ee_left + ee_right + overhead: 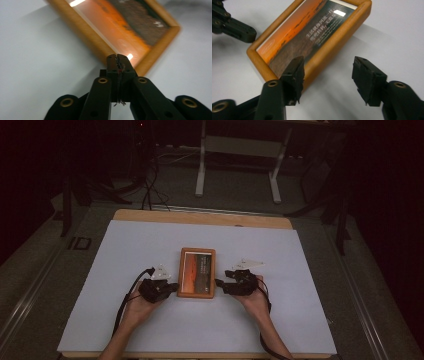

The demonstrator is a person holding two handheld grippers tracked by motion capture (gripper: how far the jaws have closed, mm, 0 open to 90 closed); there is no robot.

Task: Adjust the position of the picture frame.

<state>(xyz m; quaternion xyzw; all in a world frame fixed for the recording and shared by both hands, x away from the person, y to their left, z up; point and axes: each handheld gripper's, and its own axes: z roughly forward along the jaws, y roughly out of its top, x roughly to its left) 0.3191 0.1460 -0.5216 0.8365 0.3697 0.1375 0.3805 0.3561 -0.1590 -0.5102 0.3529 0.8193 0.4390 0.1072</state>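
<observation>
A wooden picture frame (197, 272) with an orange sunset print lies flat in the middle of the white sheet. My left gripper (175, 286) is at its near left corner. In the left gripper view the left gripper (117, 58) is shut, its tips right at the frame's wooden rim (100, 50) with nothing between them. My right gripper (218, 283) is at the frame's near right side. In the right gripper view the right gripper (328, 61) is open. One jaw stands over the frame (329, 47) and the other over the sheet. The left gripper (232, 25) shows beyond the frame.
The white sheet (150, 245) covers a wooden table whose far edge (200, 217) shows. Bare sheet lies on all sides of the frame. Beyond the table, on the dark floor, stand white desk legs (201, 170) and cables (150, 185).
</observation>
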